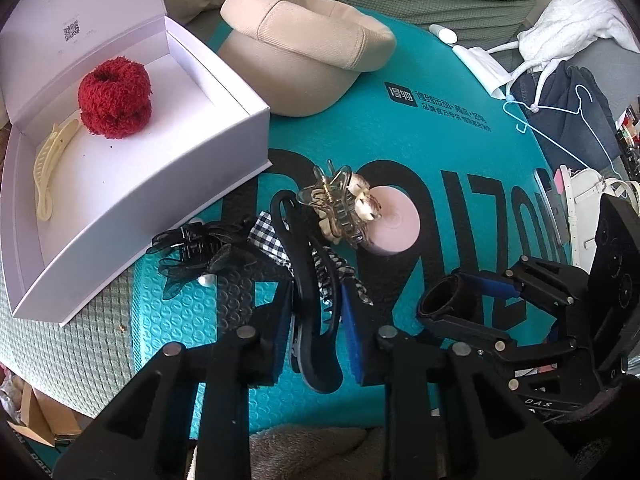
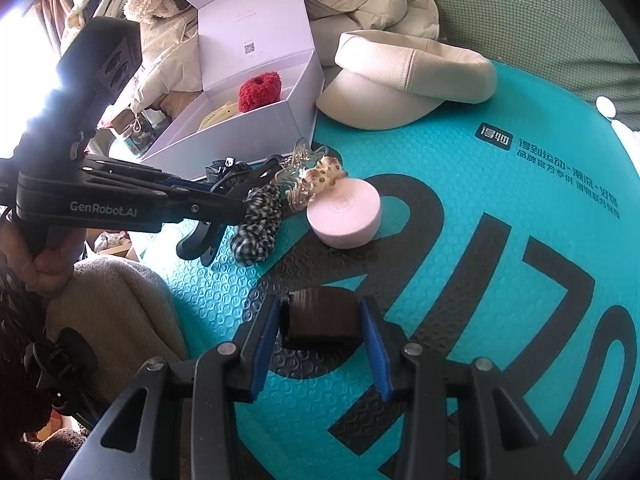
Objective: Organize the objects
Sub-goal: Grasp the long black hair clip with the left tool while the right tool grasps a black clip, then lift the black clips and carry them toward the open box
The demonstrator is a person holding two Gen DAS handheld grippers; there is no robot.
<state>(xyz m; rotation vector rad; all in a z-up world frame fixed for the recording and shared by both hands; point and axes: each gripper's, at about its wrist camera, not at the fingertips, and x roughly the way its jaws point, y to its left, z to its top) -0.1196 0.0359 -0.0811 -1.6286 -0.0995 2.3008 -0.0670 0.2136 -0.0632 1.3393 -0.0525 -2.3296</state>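
Already the left gripper (image 1: 316,316) pinches the black hair clip (image 1: 308,280), whose tangled gingham scrunchie (image 1: 272,240) may drag along; the right gripper (image 2: 322,320) clamps a brown velvet band (image 2: 322,316).

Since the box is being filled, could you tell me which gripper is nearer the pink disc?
Left. The left gripper grips a black clip just beside the pink disc; the right gripper, holding a brown roll, sits farther off.
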